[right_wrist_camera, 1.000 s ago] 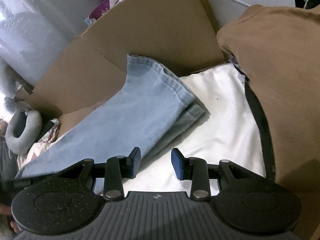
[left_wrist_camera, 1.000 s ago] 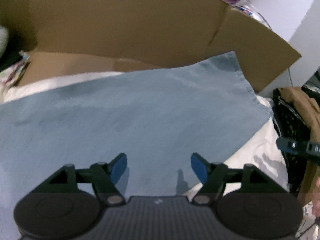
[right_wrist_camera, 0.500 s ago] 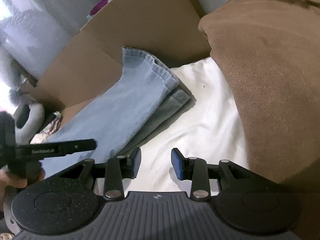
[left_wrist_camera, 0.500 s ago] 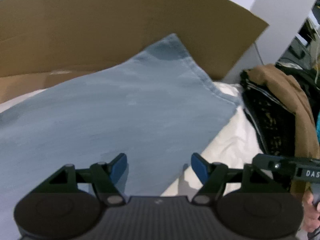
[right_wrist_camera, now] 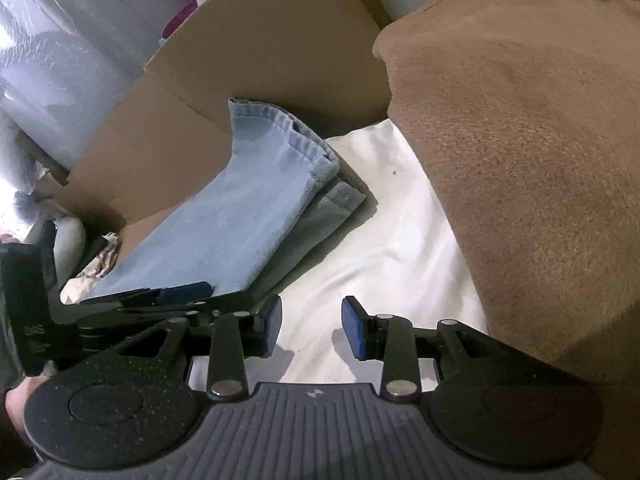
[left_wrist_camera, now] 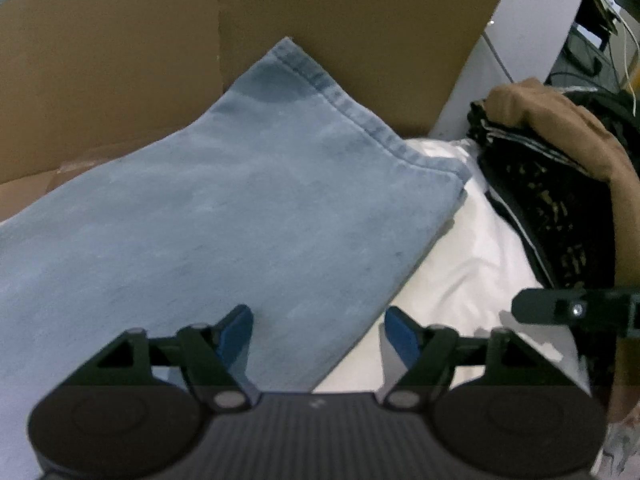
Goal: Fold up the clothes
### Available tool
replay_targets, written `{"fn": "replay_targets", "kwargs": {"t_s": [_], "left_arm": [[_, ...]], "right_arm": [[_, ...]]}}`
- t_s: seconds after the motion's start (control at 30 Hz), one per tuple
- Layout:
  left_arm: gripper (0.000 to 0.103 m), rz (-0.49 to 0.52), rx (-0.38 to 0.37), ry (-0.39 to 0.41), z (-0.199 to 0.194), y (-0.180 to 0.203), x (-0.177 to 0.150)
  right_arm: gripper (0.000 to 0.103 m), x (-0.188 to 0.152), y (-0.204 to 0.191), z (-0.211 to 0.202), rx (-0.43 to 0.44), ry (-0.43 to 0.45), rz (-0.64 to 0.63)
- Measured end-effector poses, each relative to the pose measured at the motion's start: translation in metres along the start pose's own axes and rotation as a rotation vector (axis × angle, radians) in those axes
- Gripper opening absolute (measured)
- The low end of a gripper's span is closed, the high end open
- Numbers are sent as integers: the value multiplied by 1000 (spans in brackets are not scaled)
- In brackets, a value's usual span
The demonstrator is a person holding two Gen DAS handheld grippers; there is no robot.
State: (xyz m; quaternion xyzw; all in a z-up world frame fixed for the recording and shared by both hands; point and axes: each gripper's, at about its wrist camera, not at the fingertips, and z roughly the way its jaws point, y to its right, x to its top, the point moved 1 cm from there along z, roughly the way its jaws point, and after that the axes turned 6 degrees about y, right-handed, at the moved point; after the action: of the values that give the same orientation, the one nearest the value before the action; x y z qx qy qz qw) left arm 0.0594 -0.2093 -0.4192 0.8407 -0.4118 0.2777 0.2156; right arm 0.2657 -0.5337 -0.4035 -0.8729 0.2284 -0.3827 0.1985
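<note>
Only the right wrist view shows the jeans (right_wrist_camera: 240, 216) as two stacked denim legs, hems against the cardboard box (right_wrist_camera: 256, 56), on white sheet (right_wrist_camera: 384, 248). Left gripper (left_wrist_camera: 318, 330) and right gripper (right_wrist_camera: 311, 330) gape, empty.

Brown cardboard panel (left_wrist_camera: 120, 40) stands behind a white sheet (right_wrist_camera: 380, 240).

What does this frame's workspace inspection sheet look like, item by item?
Surface: white sheet, wrinkled.
Job's things: blue jeans laid flat, hem end against the cardboard.
Clutter: brown garment atop a dark patterned pile, beside the jeans.
Grippers: left gripper open over the jeans' edge; right gripper open over the sheet, holding nothing.
Cables: white cable by the wall.
Surroundings: clear plastic wrap, far left.
</note>
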Motion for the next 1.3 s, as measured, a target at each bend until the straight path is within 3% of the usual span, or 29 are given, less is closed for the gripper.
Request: {"fn": "replay_targets", "kwargs": {"t_s": [0.17,0.37,0.53,0.6,0.7,1.0,1.17,1.3], "left_arm": [[78,15,23,9,8,8,0],[76,115,62,21,18,27,5],[42,140,30,111,1,30,16],[16,134,12,132,-5,28,20],[5,109,-13,141,-9,22,27],[3,77,-79,141,-20,17,31],[3,99,-91,131,-21,19,30],[2,122,-102,117,-18,23,28]], "right_arm": [[40,1,-2,5,-22,-18,-18],[41,0,1,8,-38,-12,5],[41,1,1,10,-21,-18,2],[41,5,0,13,-13,-20,-12],[41,12,-5,19,-7,-5,-10],[41,40,-25,45,15,66,-107],[41,39,-12,67,-63,33,-117],[40,32,4,66,-50,14,-75]]}}
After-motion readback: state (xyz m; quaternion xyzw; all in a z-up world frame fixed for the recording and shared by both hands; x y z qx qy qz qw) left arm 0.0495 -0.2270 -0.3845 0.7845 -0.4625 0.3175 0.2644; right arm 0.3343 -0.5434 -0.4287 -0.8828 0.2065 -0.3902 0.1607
